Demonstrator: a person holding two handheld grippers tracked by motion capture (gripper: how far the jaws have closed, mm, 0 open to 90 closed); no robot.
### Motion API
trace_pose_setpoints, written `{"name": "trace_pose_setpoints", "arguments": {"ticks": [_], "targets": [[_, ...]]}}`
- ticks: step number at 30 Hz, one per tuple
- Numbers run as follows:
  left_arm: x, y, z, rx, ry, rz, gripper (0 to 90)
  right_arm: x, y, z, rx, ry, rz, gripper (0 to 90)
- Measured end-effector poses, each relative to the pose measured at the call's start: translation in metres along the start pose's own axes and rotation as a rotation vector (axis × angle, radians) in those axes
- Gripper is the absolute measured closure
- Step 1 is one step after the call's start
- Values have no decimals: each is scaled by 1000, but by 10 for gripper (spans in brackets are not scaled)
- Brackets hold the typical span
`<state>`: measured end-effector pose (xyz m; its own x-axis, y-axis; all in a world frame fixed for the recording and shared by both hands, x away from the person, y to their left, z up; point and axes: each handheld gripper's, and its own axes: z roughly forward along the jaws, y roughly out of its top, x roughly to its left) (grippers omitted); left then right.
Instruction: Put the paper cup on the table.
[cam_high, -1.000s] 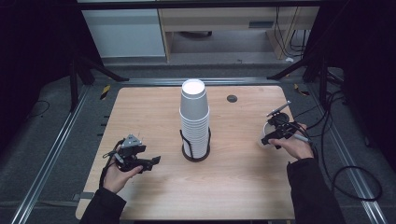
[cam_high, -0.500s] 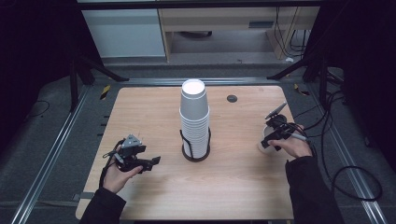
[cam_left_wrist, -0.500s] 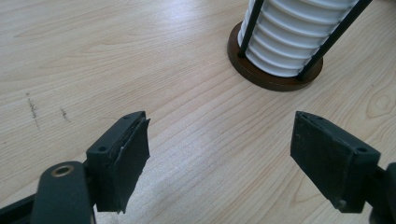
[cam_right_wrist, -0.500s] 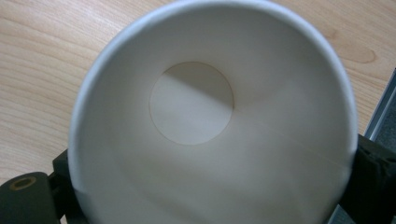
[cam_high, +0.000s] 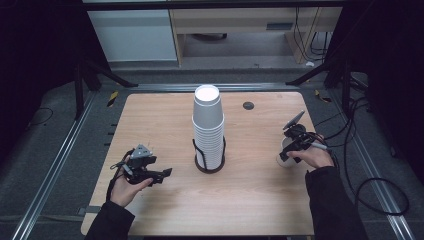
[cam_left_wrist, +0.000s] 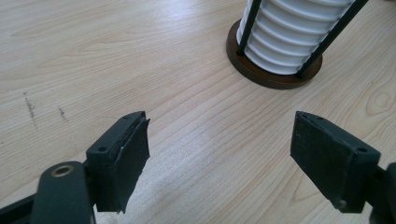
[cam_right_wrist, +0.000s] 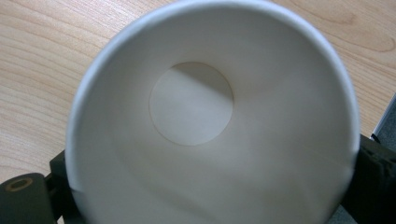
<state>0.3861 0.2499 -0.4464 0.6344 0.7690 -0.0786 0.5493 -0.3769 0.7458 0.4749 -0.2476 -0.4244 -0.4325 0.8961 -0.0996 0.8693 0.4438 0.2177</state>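
Observation:
A tall stack of white paper cups (cam_high: 208, 125) stands in a black wire holder (cam_high: 209, 165) on a round dark base at the middle of the wooden table (cam_high: 150, 115). The stack's lower cups (cam_left_wrist: 299, 32) rise ahead of my left gripper (cam_left_wrist: 219, 154). That left gripper (cam_high: 164, 175) sits low at the front left, open with only bare table between its pads. At the right edge a single white paper cup (cam_high: 285, 161) stands mouth up. My right gripper (cam_high: 286, 156) has it between its jaws; I look down into the cup (cam_right_wrist: 191, 102). Those jaws have just been opening, and both still touch the cup's sides.
A small round black grommet (cam_high: 248, 105) sits in the table's far right part. Cables (cam_high: 360, 165) trail off the right edge. Metal rails (cam_high: 60, 165) run along both sides of the table, and a cabinet (cam_high: 135, 35) stands beyond the far edge.
My right gripper has tipped and shifted slightly toward the near left with the cup under it. The left hand has kept still.

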Motion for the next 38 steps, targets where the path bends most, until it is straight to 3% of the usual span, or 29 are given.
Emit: {"name": "trace_pose_setpoints", "arguments": {"ticks": [14,23,31,38], "targets": [[0,0,0,1,-2,0,186,3,1,6,-14,17,-3,14],[0,0,0,3,-5,4,185,5,0,-4,-85,31,4,4],[0,0,0,3,-5,5,183,6,-6,-23,-200,14,16,4],[1,-1,-1,-6,5,0,177,10,-23,-49,-387,-6,36,9]]}}
